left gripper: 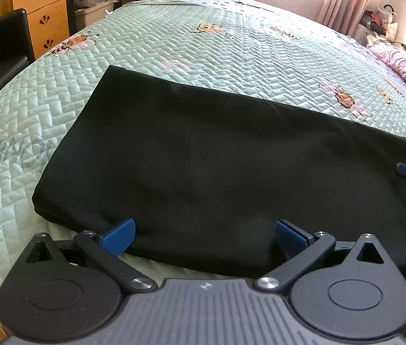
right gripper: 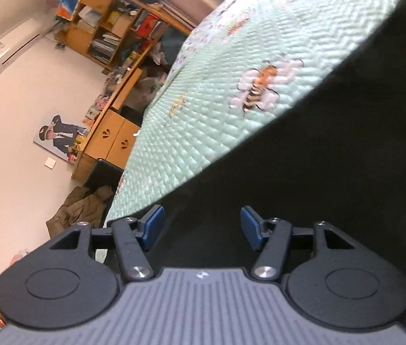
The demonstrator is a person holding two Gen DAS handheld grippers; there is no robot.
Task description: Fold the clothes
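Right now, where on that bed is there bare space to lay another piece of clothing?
Free quilt lies beyond the black garment, toward the curtains, and to its left toward the wooden drawers. The near edge is crowded: the open left gripper and right gripper sit there.

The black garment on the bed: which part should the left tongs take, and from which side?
Probably the near edge of the black garment, approached from the bed's near side. That doubled edge lies between the open left tongs, raised slightly above the quilt.
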